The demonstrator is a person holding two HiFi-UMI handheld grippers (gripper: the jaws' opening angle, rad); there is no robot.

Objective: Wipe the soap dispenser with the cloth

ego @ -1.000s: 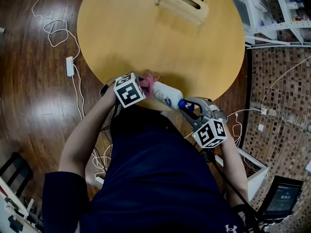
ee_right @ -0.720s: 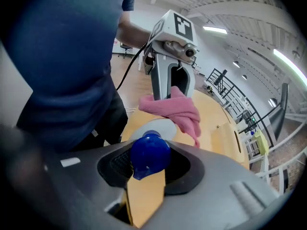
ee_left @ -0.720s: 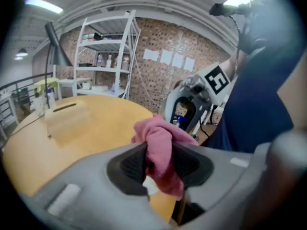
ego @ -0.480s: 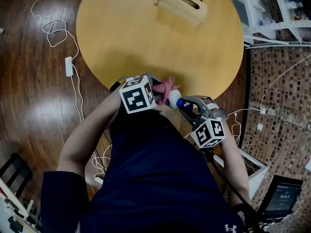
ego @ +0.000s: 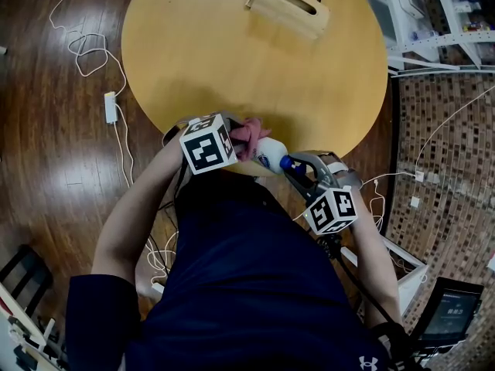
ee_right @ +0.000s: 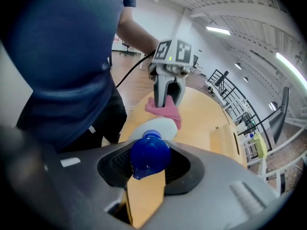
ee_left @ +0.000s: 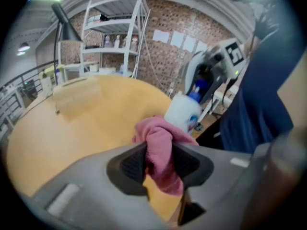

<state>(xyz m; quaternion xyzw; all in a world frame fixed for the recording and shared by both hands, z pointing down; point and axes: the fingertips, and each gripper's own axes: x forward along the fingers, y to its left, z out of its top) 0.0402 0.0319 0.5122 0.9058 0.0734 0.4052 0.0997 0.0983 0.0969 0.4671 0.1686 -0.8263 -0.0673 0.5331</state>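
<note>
Holding, right gripper: jaws clamped on the blue pump head of the soap dispenser, which lies sideways in the air over the table's near edge
Gripping, left gripper: jaws clamped on the bunched pink cloth, which touches the dispenser's white body
Surface: round pale wooden table, with a wooden box at its far edge
Room: dark plank floor with white cables and a power strip; brick wall; white shelving
Hard to make out: the label print; the dispenser's base end under the cloth; the table's near edge behind the person's torso
</note>
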